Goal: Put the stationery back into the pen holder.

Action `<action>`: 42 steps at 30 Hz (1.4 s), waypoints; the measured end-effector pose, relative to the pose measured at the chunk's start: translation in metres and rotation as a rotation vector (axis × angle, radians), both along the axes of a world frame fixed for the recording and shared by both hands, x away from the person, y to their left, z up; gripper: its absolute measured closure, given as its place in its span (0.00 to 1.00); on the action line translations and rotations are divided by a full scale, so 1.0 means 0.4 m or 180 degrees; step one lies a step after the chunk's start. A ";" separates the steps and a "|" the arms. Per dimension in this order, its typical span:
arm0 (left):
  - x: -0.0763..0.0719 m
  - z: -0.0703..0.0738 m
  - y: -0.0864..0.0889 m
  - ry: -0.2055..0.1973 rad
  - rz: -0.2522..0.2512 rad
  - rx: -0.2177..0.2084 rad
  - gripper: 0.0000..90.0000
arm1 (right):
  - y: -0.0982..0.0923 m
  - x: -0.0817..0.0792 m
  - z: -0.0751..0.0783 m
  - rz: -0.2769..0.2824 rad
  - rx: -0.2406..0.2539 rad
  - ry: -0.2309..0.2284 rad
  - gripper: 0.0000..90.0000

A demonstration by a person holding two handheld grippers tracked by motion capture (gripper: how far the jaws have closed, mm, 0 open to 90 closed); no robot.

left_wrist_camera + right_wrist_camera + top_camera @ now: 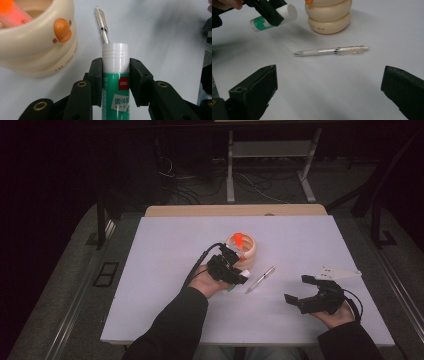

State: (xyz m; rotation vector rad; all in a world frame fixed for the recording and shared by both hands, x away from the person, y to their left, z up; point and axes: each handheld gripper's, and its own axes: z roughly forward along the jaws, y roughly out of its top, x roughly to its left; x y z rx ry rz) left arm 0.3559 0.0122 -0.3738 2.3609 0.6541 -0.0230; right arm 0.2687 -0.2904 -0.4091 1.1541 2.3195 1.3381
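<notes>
The left claw (115,82) holds the glue (115,75) tight, cup (37,50) just beside it. Bump the cup and it may tip. The right claw (329,92) is wide, pen (332,50) ahead.

Glue stick (115,82): green body, white cap, red logo patch, white label with green print. Holder (37,47): cream, orange beak-like knob, small orange spots, brown lettering low on the side. Marker (12,13) in it: bright orange. Pen (332,50): frosted white grip, clear barrel, silver band. Desk (165,240): white top, tan far edge. Both grippers' jaws black. Sleeves (172,330) black.
</notes>
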 end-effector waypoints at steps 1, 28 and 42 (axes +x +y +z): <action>0.002 0.003 0.002 -0.0021 -0.0018 -0.0016 0.71 | 0.000 0.000 0.000 0.0004 0.0003 0.0001 0.00; 0.053 0.097 0.039 -0.0357 0.0193 -0.0648 0.71 | -0.002 0.001 0.001 -0.0014 0.0013 -0.0026 0.00; 0.080 0.128 0.038 -0.0495 0.0310 -0.0832 0.71 | -0.003 0.001 0.002 -0.0017 0.0030 -0.0019 0.00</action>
